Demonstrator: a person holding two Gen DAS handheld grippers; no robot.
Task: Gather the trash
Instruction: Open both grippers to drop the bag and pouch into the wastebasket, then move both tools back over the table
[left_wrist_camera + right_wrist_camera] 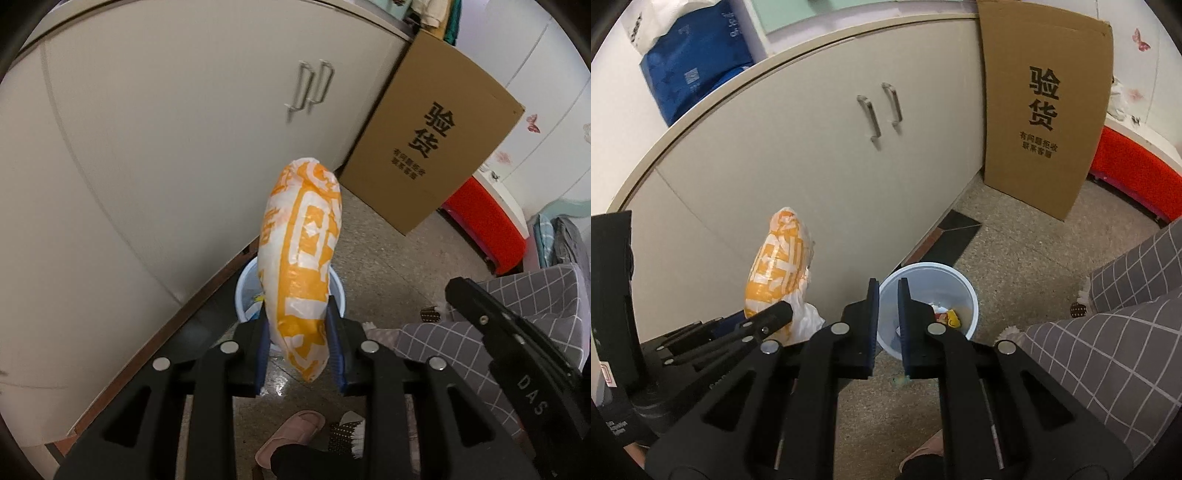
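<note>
Left gripper [299,325] clamps its blue-padded fingers on a crumpled orange-and-white plastic bag [301,258], holding it upright above the pale blue round plastic bin [338,295] that stands on the floor beside the beige cabinet [166,147]. Right gripper [888,295] carries nothing, its jaws a narrow gap apart, hovering over that bin [964,291], which holds scraps of litter; a tall brown cardboard box [1045,107] leans beyond the bin.

You get soft, even indoor light in both views, a little dim, with no hard shadows. A small glare patch shines on the floor [277,384] just below the orange-and-white bag [300,266]. The cabinet handles [312,88] above that bag are smeared by motion blur. Fisheye bending curves the cabinet [798,155], and dark vignetting fills the corners.
</note>
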